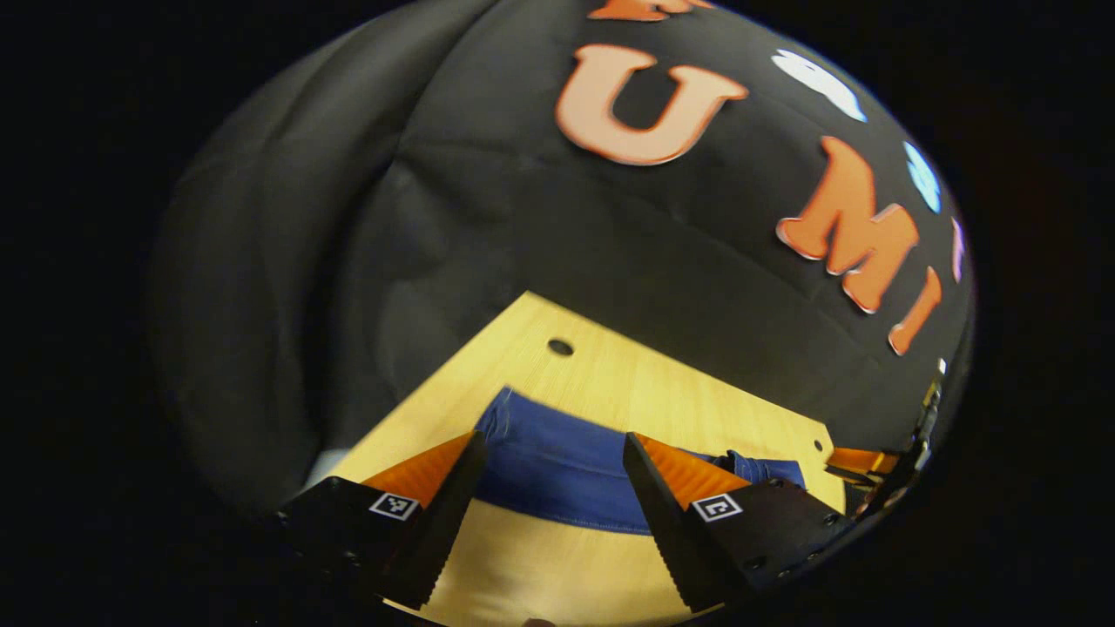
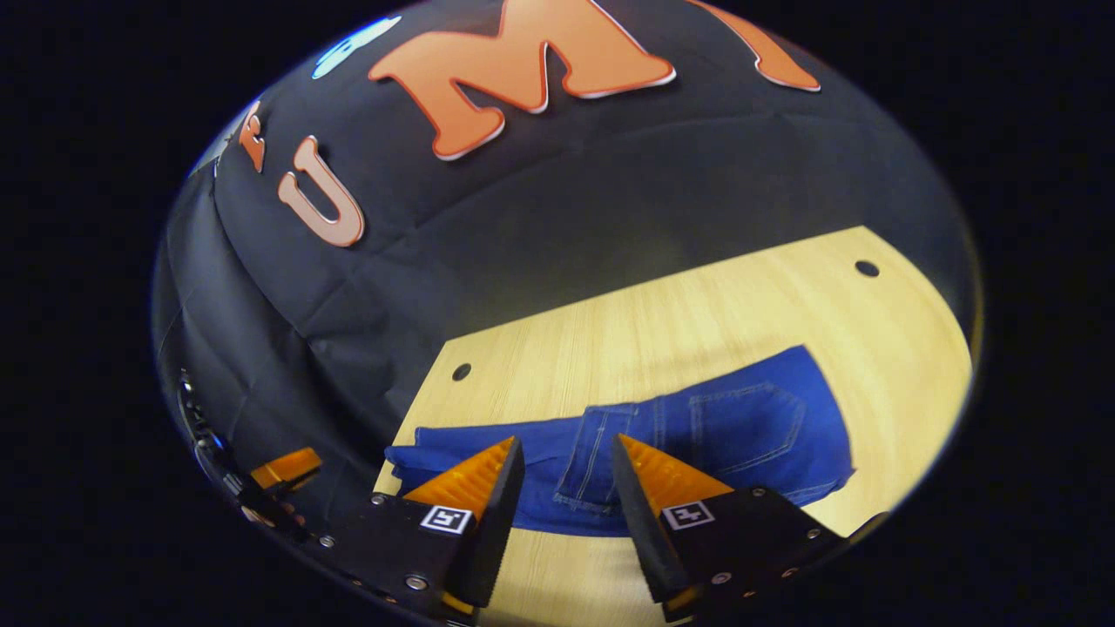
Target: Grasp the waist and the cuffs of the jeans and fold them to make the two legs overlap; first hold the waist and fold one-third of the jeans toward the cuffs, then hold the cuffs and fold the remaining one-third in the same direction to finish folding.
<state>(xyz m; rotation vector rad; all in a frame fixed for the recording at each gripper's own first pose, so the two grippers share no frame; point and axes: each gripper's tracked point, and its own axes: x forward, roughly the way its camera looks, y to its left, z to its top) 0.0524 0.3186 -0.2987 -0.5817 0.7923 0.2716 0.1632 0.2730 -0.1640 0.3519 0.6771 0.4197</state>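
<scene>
The jeans (image 2: 697,435) are denim cloth, matt, with a fine woven grain and raised stitched seams around a back pocket at 3 o'clock of the right gripper view. The bench (image 2: 697,322) under them is pale wood, or a wood-look laminate, smooth with straight fine grain and a soft sheen. The booth wall (image 1: 523,244) behind is matt cloth, creased. The left tongs (image 1: 553,453) show ribbed inner faces and smooth, hard bodies with small screws.
</scene>
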